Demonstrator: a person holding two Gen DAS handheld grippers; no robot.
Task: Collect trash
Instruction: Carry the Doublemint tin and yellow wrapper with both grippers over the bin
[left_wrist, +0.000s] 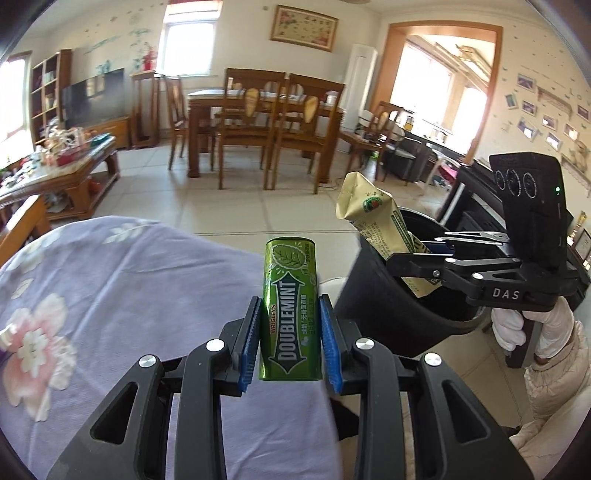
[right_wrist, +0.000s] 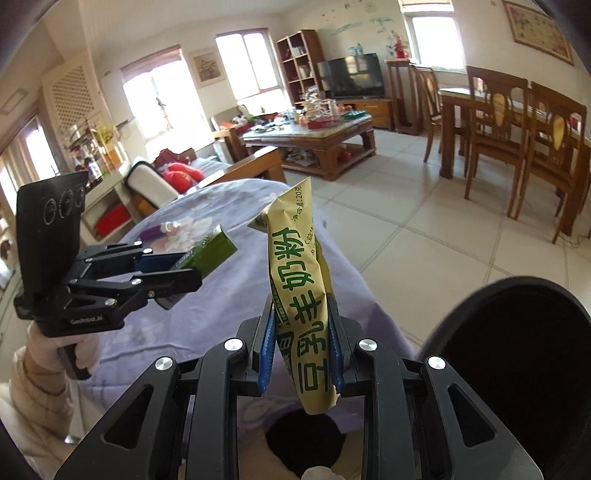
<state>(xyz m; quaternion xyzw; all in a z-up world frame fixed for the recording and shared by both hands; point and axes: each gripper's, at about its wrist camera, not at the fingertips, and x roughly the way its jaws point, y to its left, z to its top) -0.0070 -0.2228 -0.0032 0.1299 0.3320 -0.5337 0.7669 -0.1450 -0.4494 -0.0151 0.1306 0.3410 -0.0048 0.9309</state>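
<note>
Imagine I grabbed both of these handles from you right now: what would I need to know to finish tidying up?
Left gripper: jaws shut on the green Doublemint gum tin, held upright above the lilac floral bedspread.
Right gripper: jaws shut on the yellow paper sachet with green print, which in the left view sits over the round black plastic bin.
Done: both pieces picked up.
Left: neither is in the bin yet; drop the sachet, then bring the tin across and release it too.
</note>
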